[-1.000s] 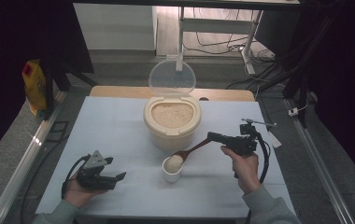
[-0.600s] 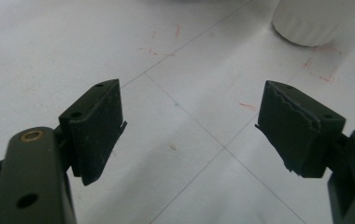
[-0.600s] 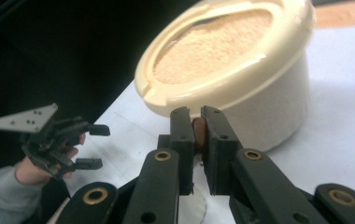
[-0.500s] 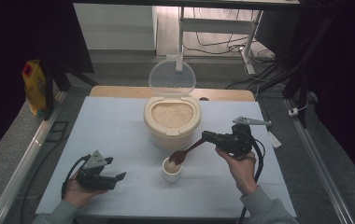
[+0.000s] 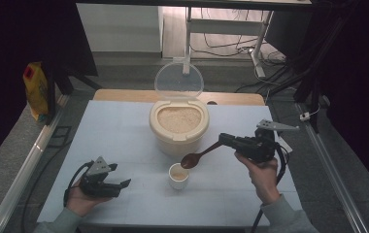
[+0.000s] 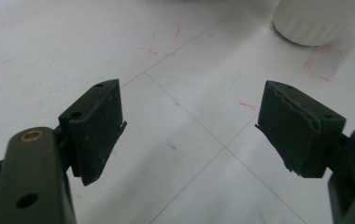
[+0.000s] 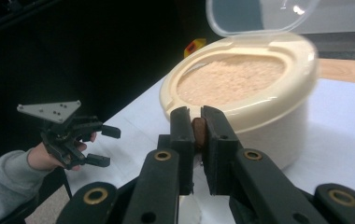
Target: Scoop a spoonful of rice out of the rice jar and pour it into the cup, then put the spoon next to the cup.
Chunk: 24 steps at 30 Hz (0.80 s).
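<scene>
At about eight o'clock on the pale table [image 5: 124, 121], the person's left gripper [image 5: 106, 180] rests low in the hand with its jaws spread wide and nothing between them; the left gripper view shows bare tabletop in the gap. Toward the centre, a small white cup [image 5: 178, 175] stands with grain in it. Directly behind the cup, at twelve o'clock from it, sits a cream rice container [image 5: 178, 127], full of pale grain, with its clear lid [image 5: 178, 80] tipped up at the back. At about four o'clock on the table, the right gripper [image 5: 227, 140] pinches the handle of a brown wooden spoon [image 5: 199, 156]. The spoon's long axis runs from the gripper down toward eight o'clock, so its bowl hangs just above the cup's right rim. The right hand is much the nearer to both cup and container. The container lies at about eleven o'clock from the spoon bowl, so another scoop would likely mean swinging that way.
</scene>
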Tool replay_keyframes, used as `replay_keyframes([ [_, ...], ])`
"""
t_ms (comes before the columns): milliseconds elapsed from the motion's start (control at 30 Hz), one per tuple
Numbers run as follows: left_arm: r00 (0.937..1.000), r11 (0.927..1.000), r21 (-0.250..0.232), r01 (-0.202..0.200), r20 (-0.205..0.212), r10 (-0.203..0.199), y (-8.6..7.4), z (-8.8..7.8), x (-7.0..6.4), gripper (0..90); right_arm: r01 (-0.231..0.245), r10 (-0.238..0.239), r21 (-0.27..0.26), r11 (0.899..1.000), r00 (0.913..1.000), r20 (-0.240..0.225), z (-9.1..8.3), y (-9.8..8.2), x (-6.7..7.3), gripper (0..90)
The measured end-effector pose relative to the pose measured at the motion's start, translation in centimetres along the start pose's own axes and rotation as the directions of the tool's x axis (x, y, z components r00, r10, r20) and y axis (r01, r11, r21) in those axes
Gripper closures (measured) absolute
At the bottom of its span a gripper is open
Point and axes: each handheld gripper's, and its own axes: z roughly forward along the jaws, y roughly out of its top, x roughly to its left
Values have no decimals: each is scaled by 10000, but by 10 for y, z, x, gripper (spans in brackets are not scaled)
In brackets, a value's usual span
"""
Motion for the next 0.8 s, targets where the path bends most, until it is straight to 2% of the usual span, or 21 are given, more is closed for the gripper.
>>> replay_keyframes([
  [67,10000,10000,19,-1,-7,1,0,0,0,218,34,-34,23,10000,9999,125,-9,2,-3,830],
  [167,10000,10000,-1,19,-8,-19,0,0,0,217,-264,262,222,9994,9996,96,-18,3,-9,830],
  [367,10000,10000,77,-2,14,1,1,3,0,217,-376,366,794,9961,9992,140,-25,-2,-16,830],
  [600,10000,10000,70,4,13,-4,1,3,0,216,-561,576,1654,9846,9983,-46,-20,-14,-19,830],
  [800,10000,10000,74,-19,12,19,1,3,0,216,-727,831,2260,9714,9959,-371,-6,-25,-19,830],
])
